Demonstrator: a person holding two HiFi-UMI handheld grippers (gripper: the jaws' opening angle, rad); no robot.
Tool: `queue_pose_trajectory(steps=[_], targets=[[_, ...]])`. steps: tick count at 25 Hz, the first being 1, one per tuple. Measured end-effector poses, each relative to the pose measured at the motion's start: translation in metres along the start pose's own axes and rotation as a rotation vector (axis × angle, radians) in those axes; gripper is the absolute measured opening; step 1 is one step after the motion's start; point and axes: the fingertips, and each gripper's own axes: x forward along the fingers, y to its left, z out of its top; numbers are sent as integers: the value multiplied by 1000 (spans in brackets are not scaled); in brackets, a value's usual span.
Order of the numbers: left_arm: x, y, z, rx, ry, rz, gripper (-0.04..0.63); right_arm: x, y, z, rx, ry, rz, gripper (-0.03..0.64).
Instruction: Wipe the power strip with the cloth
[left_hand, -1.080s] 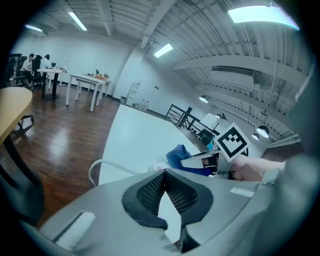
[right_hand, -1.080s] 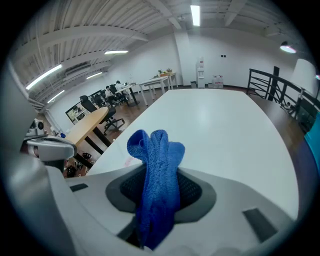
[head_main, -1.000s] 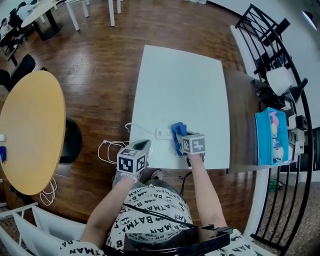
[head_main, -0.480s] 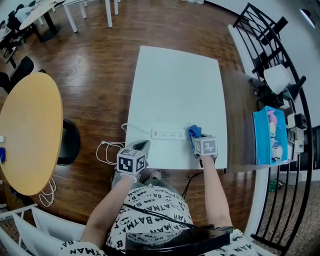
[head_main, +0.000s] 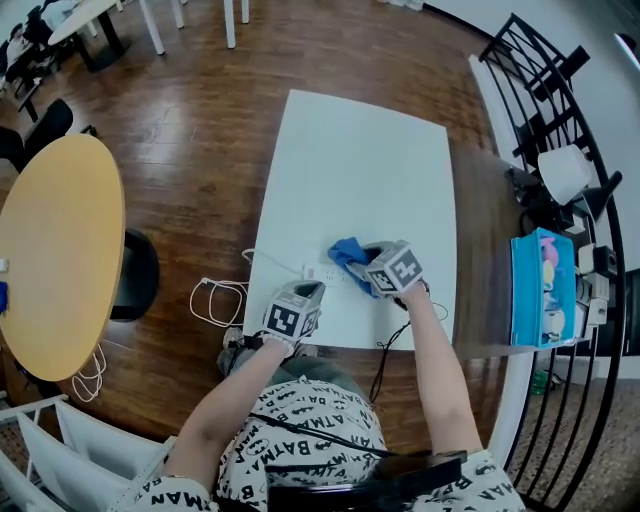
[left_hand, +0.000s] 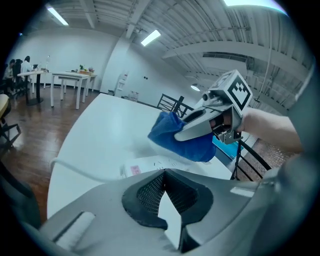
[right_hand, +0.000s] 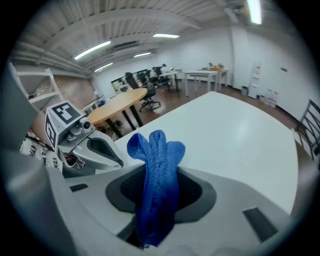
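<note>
A white power strip (head_main: 318, 271) lies near the front edge of the white table (head_main: 370, 170), and only its left end shows in the head view. My right gripper (head_main: 360, 258) is shut on a blue cloth (head_main: 346, 250) that lies over the strip's middle. In the right gripper view the cloth (right_hand: 156, 160) bunches up between the jaws. My left gripper (head_main: 303, 293) sits at the table's front edge, just short of the strip, with its jaws together and nothing in them. The left gripper view shows the strip (left_hand: 150, 164) under the cloth (left_hand: 180, 137).
The strip's white cable (head_main: 215, 297) loops off the table's left edge to the wood floor. A round wooden table (head_main: 60, 250) stands to the left. A blue bin (head_main: 540, 290) and a black metal rack (head_main: 555, 110) stand to the right. A black cable (head_main: 388, 350) hangs at the front edge.
My right gripper has carried the cloth from the strip's right end back left over its middle. The left gripper has moved up to the table's front edge.
</note>
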Motion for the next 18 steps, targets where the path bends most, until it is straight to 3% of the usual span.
queue_pose_trajectory(steps=[5,12,18], targets=[[21,-5,7,24,16,34,0,39,12,16,-276,188,89,149],[31,-8,-5,3,57,69,0,68,29,37,-565,315,197,150],[31,-10,-4,9,95,105,0,81,47,34,-679,426,319,150]])
